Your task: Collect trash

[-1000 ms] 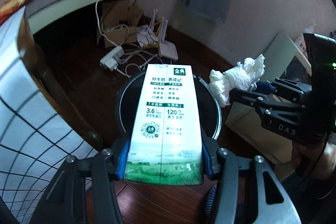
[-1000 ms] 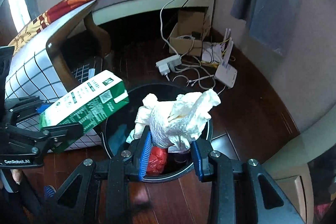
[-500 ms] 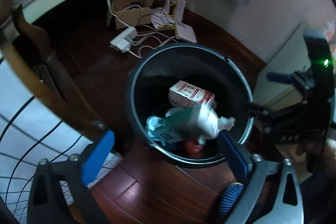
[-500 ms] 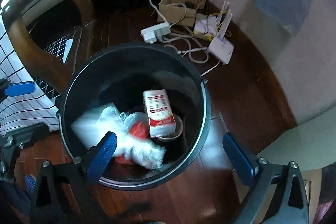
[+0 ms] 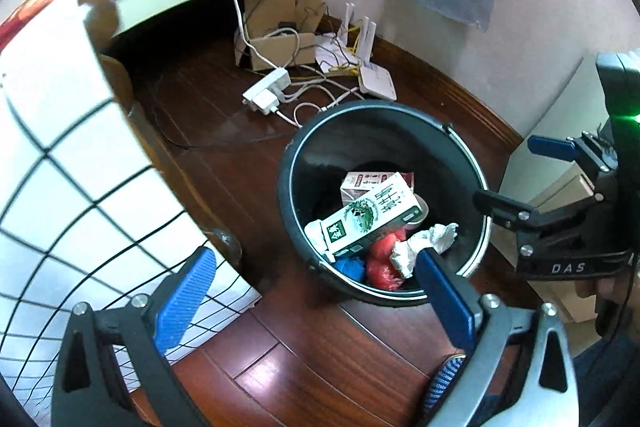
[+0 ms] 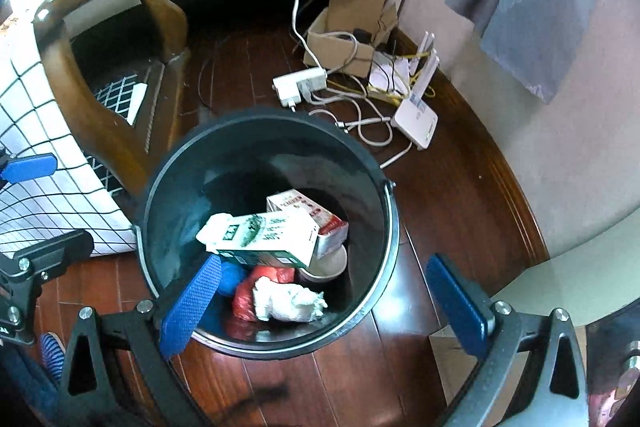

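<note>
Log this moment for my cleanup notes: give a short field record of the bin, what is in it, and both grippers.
bin: black round bin on the wood floor
top item: green-and-white carton lying on its side over a red-and-white carton
other contents: crumpled tissue, red bag, a blue item
left gripper: jaws just opened, wide apart, nothing between them
right gripper: jaws just opened, wide apart, empty, above the bin
nearby: power strip, router, cardboard box
</note>
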### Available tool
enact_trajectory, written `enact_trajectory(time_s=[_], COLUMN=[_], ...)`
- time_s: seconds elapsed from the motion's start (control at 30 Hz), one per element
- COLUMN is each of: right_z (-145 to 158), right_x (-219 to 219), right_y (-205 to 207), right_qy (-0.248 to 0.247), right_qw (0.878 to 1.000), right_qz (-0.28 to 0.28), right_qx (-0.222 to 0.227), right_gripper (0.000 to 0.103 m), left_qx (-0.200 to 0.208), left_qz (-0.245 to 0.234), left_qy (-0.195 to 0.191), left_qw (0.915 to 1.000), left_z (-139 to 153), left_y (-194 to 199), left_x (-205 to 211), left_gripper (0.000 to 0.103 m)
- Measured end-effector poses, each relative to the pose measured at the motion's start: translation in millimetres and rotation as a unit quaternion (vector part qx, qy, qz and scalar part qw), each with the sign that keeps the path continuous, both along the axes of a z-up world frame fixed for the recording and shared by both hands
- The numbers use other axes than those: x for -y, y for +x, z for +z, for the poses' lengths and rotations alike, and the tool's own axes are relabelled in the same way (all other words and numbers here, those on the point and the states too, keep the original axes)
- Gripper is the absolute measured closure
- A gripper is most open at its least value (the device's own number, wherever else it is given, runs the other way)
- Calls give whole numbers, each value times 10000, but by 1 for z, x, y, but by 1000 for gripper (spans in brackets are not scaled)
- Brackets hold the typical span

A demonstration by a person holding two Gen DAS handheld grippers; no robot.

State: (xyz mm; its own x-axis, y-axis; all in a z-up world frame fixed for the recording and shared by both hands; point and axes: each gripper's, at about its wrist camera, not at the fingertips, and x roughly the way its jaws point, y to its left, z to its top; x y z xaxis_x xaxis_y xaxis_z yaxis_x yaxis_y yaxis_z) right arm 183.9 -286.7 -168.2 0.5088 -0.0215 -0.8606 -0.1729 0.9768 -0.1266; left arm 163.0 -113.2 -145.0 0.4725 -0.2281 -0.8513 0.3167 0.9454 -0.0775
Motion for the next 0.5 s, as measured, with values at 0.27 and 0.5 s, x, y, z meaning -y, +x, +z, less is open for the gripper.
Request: enact_trajectory(time_s=[0.27, 0.5], right_z=[38, 83], right_x=[-18, -37], right_y=[-20, -48], right_qy=[116, 256], right_qw=[9992, 9966], right_qz=[194, 370], right_qx=[335, 693], right_gripper=[0, 0], left_qx=[255, 590], left_qz=[270, 481], left_qy=[-43, -116], left_qw=[9993, 9970], left_z=[32, 74], left_y=[-23, -51], left_x=[-21, -43], left_gripper=[2, 2])
